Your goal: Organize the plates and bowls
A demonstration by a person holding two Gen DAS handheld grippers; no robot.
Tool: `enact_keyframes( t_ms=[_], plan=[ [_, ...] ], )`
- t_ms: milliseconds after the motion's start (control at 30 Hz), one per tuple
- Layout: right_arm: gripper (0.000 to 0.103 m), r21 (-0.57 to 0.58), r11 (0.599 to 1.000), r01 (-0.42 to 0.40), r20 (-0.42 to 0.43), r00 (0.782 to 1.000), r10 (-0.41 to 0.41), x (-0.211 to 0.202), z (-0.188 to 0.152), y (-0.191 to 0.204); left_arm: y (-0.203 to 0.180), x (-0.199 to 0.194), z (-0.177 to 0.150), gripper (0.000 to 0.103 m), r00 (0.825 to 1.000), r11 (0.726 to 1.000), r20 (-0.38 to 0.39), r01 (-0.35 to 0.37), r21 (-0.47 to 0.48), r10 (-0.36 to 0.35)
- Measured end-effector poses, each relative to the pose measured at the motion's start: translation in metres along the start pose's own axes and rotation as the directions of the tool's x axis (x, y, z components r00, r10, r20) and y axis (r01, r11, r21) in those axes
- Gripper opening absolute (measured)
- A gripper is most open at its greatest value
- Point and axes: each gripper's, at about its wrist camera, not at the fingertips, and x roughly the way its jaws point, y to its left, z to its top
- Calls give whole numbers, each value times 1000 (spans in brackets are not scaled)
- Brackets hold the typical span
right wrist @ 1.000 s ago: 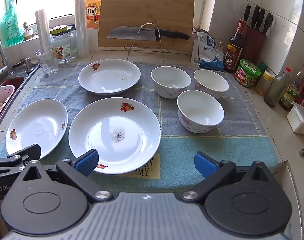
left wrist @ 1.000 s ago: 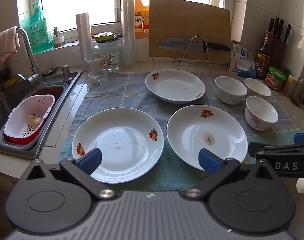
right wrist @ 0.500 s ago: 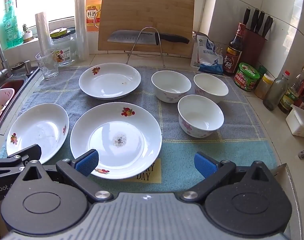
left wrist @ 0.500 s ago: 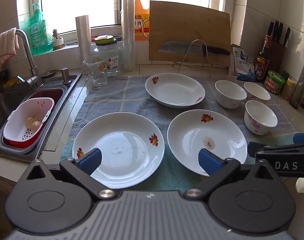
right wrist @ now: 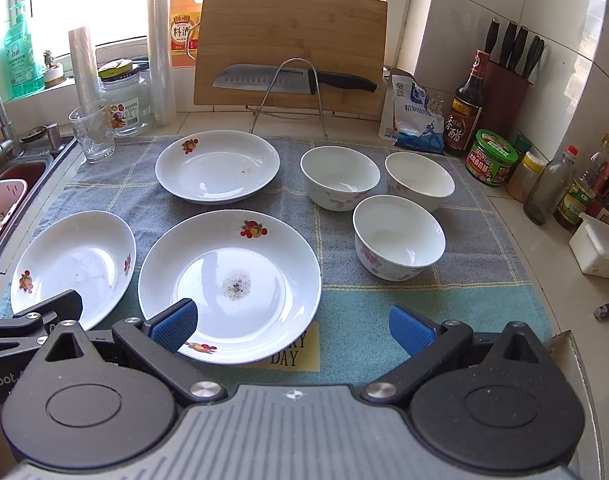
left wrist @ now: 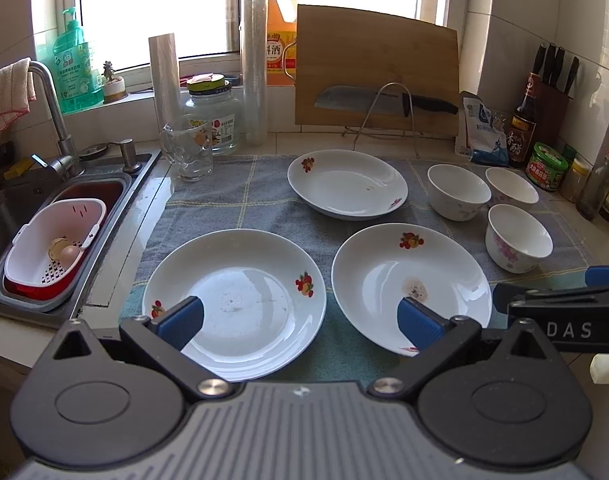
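Resting on a grey-and-teal checked cloth (right wrist: 336,240) over the tiled counter (right wrist: 544,248): three round, glossy white plates with red-and-orange fruit decals, and three deep white bowls with faint pink floral prints. Plate at lower left of the right wrist view (right wrist: 74,264), speckled plate at lower centre (right wrist: 229,280) carrying a grey residue patch, plate at upper centre (right wrist: 217,166); none touch. Bowls cluster at centre right: back-left bowl (right wrist: 339,178), back-right bowl (right wrist: 419,180), front bowl (right wrist: 398,236), set just beside one another. A yellow patch on the cloth reads "DAY". Behind, one bamboo cutting board (right wrist: 290,46) leans against the wall, with a steel knife (right wrist: 292,78), blade marked "SUPOR", held on a wire rack. One clear drinking glass (right wrist: 91,132) at upper left. Left hand-held gripper (left wrist: 300,322): blue-padded jaws spread wide, holding nothing, low in the frame over the near plates. Right hand-held gripper (right wrist: 292,328): jaws likewise spread, empty; its body is lettered "DAS" in the left wrist view.
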Motion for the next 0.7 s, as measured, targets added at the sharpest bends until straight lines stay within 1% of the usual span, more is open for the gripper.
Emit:
enact_keyframes(
  t_ms=[700],
  plan=[
    [103, 1, 1000, 3, 3, 1000, -3, -1, 0, -2, -2, -1, -3, 102, 1000, 1000, 0, 7, -1, -7]
  ],
)
